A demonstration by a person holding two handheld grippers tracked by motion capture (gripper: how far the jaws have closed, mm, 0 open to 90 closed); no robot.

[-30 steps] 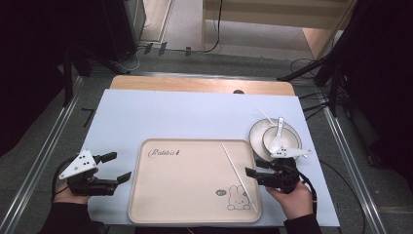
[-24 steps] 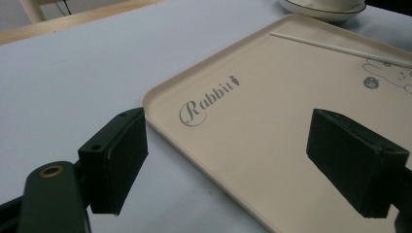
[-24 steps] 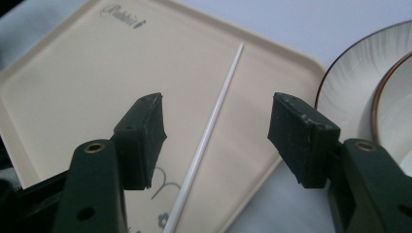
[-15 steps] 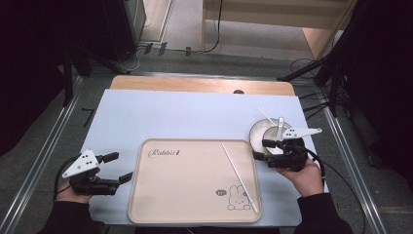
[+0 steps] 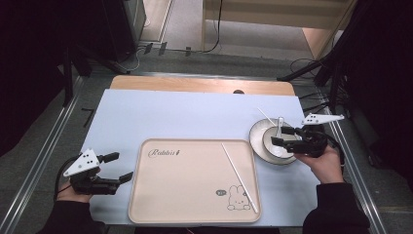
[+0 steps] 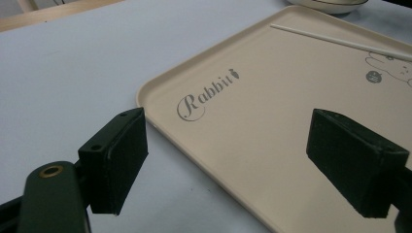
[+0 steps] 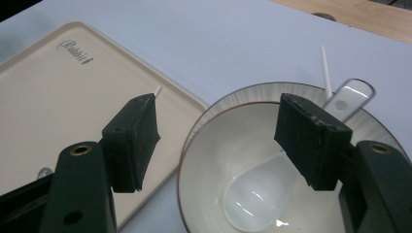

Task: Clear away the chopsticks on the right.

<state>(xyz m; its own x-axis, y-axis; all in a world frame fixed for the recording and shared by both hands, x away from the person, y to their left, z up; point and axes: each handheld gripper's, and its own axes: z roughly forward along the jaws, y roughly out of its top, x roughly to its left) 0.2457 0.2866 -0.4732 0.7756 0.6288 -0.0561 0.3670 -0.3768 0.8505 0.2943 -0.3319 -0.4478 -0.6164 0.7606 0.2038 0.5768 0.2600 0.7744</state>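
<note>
A cream tray (image 5: 185, 187) (image 6: 272, 126) with "Rabbit" lettering and a bunny print lies at the table's front centre. One white chopstick (image 5: 239, 178) (image 6: 340, 42) rests on its right half. Right of the tray, a white bowl (image 5: 272, 150) (image 7: 214, 145) sits on a grey-rimmed plate (image 5: 256, 136) (image 7: 243, 92). A clear spoon (image 5: 279, 124) (image 7: 262, 194) lies in the bowl. A second chopstick (image 5: 267, 117) (image 7: 324, 68) pokes out behind the plate. My right gripper (image 5: 281, 136) (image 7: 218, 141) hangs open over the bowl, holding nothing. My left gripper (image 5: 121, 166) (image 6: 228, 165) is open at the tray's left edge.
A pale blue mat (image 5: 170, 117) covers the wooden table (image 5: 195, 84). Metal rails run along both sides. Dark stands and cables sit on the floor beyond the far edge.
My right gripper has moved away from the table's front edge to above the bowl. The left gripper has stayed in place.
</note>
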